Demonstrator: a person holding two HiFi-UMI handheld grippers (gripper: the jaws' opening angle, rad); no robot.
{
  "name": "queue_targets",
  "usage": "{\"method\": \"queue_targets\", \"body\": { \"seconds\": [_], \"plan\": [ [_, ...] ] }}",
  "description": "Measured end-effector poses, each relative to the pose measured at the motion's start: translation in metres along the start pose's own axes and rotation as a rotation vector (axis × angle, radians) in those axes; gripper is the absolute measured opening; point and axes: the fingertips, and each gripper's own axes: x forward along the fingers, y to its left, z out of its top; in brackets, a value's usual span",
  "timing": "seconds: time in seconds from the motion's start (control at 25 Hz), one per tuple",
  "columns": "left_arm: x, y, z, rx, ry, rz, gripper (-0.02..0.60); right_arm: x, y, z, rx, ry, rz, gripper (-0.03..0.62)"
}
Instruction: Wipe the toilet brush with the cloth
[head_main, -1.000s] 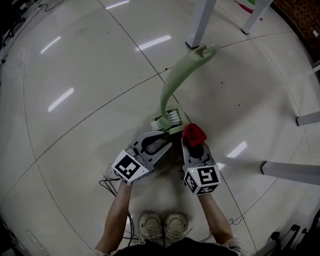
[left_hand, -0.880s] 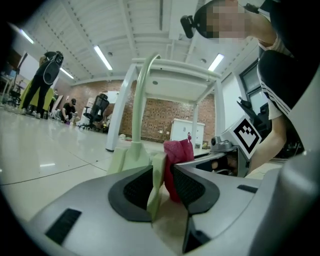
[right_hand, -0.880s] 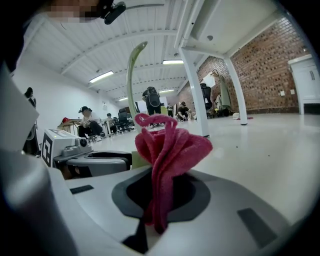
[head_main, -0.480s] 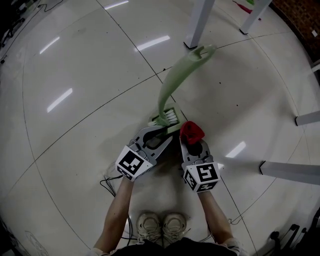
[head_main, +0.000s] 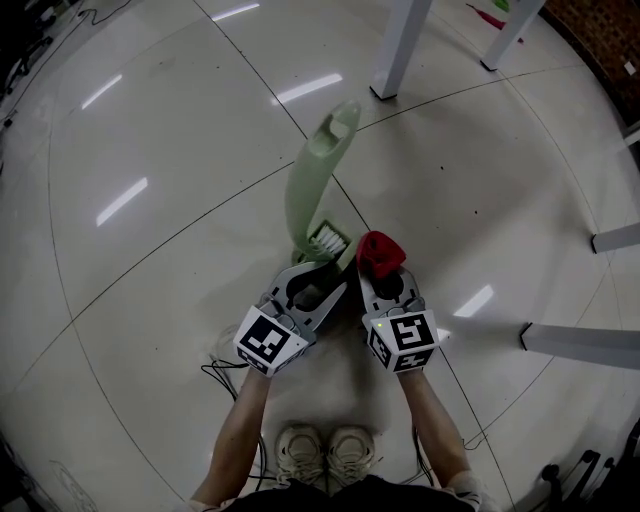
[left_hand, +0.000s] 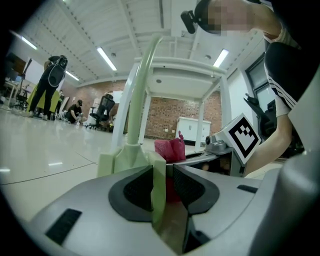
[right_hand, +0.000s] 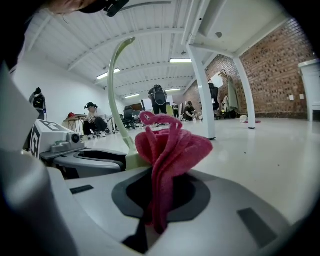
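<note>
From where I stand, the person bends over the shiny white floor (head_main: 150, 250) and holds both tools low in front of the shoes (head_main: 325, 447).

The left gripper (left_hand: 162, 187) is clamped on the pale green toilet brush (left_hand: 131, 152). Its jaws stand only a little apart, with a flat green plate of the brush head pinched between the dark pads. The brush is therefore carried in the air and does not lie on the floor. Seen from above, its handle (head_main: 305, 175) runs away from the person toward 12 o'clock, and the white bristles (head_main: 328, 238) sit just beyond the jaws. I think the grip is taken at the head for a reason: the head is kept steady and the long handle stays free and out of the way.

The right gripper (right_hand: 160, 200) is closed on a red cloth (right_hand: 170, 147). The lower folds are squeezed between the jaws and the rest stands up in front of them like a loose bunch. This leaves a soft pad of fabric sticking out, which is the part that can rub.

The cloth is at about 3 o'clock from the brush head, just beside it. Whether it really touches the green plastic I cannot say for sure, because the folds and the gripper cover the meeting place. The two tools point nearly the same way, side by side, so I judge that the wiping is in progress at the head or about to begin there. The handle has no cloth near it.
</note>
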Motion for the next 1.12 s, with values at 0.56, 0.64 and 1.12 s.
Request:
{"method": "queue_targets", "body": {
  "seconds": [0.56, 0.64, 1.12],
  "plan": [
    [-0.037, 0.083, 0.008, -0.03, -0.023, 0.076, 0.245, -0.005, 0.01, -0.002, 0.04, -0.008, -0.001, 0.032],
    [-0.026, 0.076, 0.0, -0.019, 0.01, 0.028, 0.245, -0.003, 0.01, -0.001, 0.04, -0.006, 0.007, 0.031],
    [-0.036, 0.025, -0.015, -0.02, 0.063, -0.093, 0.239, 0.018, -0.015, 0.004, 0.02, 0.002, 0.12, 0.031]
  ]
}}
